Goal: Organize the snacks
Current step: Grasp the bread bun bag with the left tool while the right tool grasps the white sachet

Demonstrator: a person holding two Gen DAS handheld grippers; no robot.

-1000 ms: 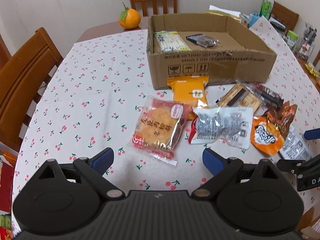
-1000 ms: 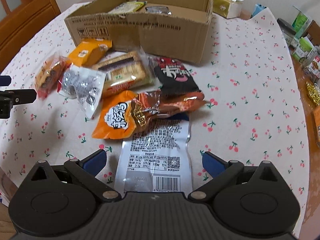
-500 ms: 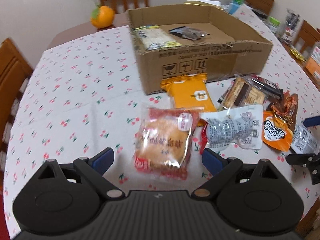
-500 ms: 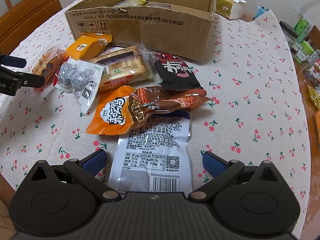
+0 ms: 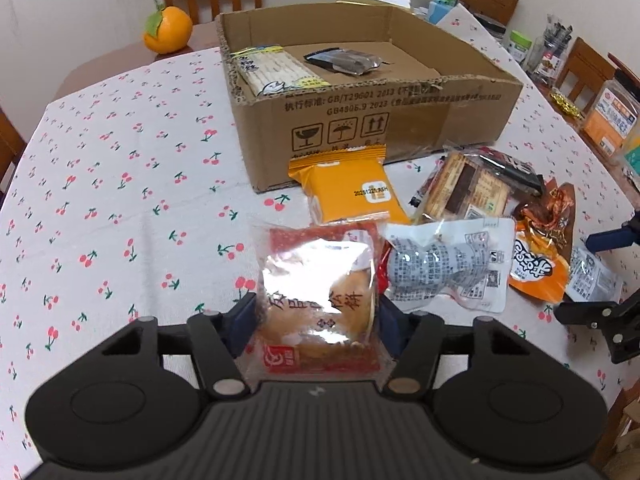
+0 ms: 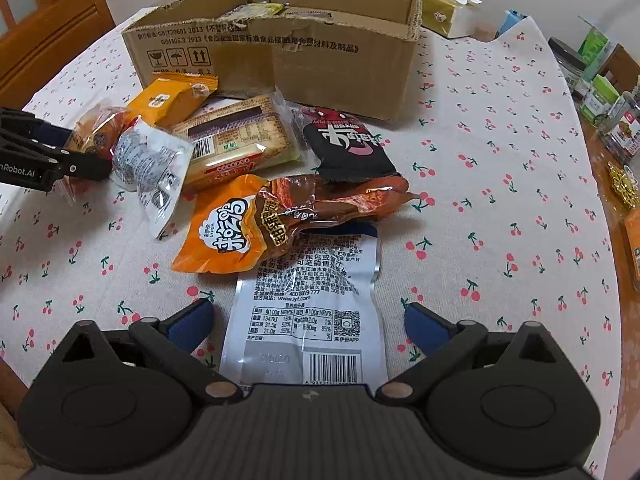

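The left tongs (image 5: 318,316) are closing on a clear-and-red plastic packet holding a round golden pastry (image 5: 320,300), their blue pads against its two side edges; the packet lies on the bench (image 5: 120,200), which wears a white cloth printed with red cherries. From that packet, a flat orange foil pouch (image 5: 352,192) sits at twelve o'clock, its far end touching the front wall of the open brown cardboard box (image 5: 400,120). A white-and-silver printed sachet (image 5: 448,268) lies at three o'clock, just beside the pastry packet. Inside the box, at its left end, rests a pale striped biscuit pack (image 5: 276,68), with a small dark wrapper (image 5: 344,60) to its right. The right tongs (image 6: 308,324) stand wide, their jaws easing inward, with the near end of a silver label-printed pouch (image 6: 308,312) between the pads; the pads look clear of its edges, though the fisheye makes that hard to judge. At twelve o'clock from this pouch an orange-and-brown crinkled bag (image 6: 280,216) overlaps its far end, and beyond that lies a black-and-red packet (image 6: 344,144).
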